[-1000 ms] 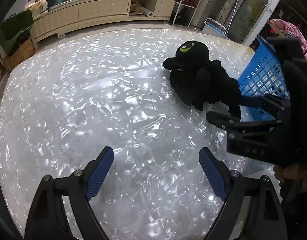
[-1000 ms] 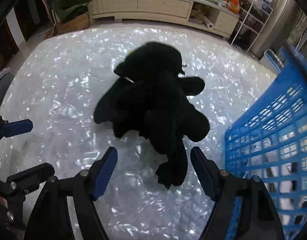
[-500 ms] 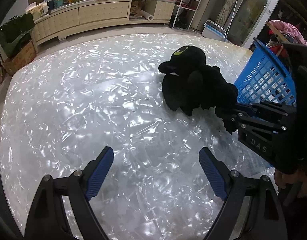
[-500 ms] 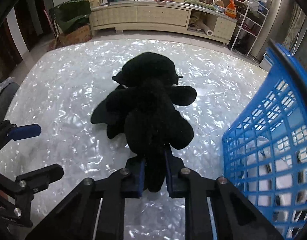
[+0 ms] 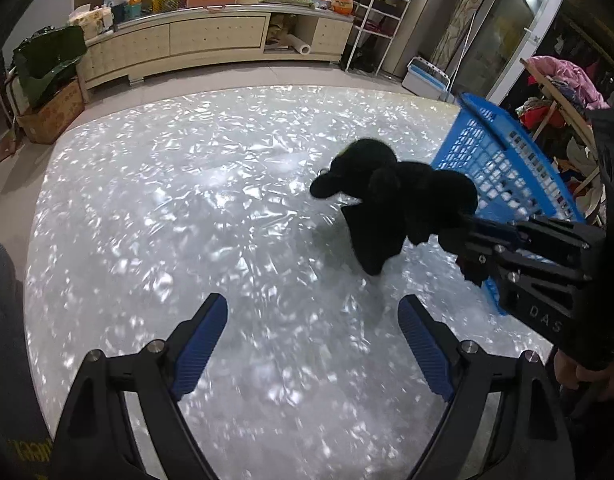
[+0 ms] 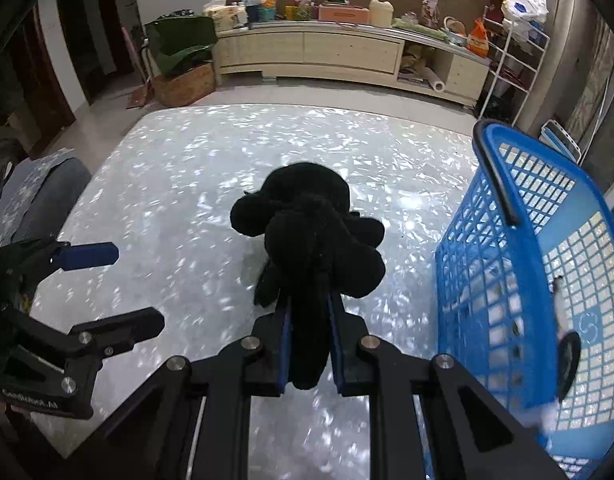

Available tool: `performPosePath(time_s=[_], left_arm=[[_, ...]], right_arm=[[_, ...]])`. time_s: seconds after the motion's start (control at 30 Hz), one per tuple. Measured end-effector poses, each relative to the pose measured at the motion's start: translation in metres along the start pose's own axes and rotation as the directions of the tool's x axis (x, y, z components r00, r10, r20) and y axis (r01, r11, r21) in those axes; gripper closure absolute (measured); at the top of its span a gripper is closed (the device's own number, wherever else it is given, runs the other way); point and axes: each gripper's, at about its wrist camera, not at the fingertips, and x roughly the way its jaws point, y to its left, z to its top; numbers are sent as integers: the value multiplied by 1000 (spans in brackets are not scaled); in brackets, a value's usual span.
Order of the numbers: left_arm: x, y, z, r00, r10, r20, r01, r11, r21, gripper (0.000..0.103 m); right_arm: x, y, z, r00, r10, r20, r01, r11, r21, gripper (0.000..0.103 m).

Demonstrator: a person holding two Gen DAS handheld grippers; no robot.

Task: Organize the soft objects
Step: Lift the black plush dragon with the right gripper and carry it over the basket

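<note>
My right gripper [image 6: 307, 354] pinches the black plush toy [image 6: 311, 240] above the shiny worktop [image 6: 187, 200], beside the blue basket [image 6: 547, 264]; dropping it in remains. My left gripper [image 5: 311, 340] gapes empty.

right gripper [image 6: 307, 344]: my jaws clamped tight on a limb of the black plush toy [image 6: 307, 240], angled steeply down, having just closed
left gripper [image 5: 313, 344]: jaws spread wide, nothing between them, angled down
right hand [image 5: 579, 368]: partly seen behind the right gripper, gripping its handle
</note>
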Motion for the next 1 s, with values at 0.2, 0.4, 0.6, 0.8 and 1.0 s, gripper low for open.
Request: performPosePath(time_s=[0.2, 0.4, 0.6, 0.8, 1.0], left_arm=[[-25, -8, -6, 1000, 24, 9, -24, 999, -21, 17], [-56, -23, -13, 999, 18, 45, -17, 1000, -23, 17], [-86, -41, -10, 995, 49, 82, -49, 999, -4, 17], [-109, -68, -4, 991, 66, 118, -69, 997, 25, 17], [-119, -100, 7, 988, 74, 136, -84, 994, 71, 17]], right_arm=[[-29, 13, -9, 999, 35, 30, -34, 999, -42, 88], [-56, 33, -16, 995, 63, 73, -55, 993, -108, 88], [-81, 26, -17, 991, 83, 104, -71, 992, -107, 88], [-105, 13, -15, 984, 95, 152, -78, 991, -112, 88], [-126, 4, -14, 972, 97, 213, -76, 991, -106, 88]])
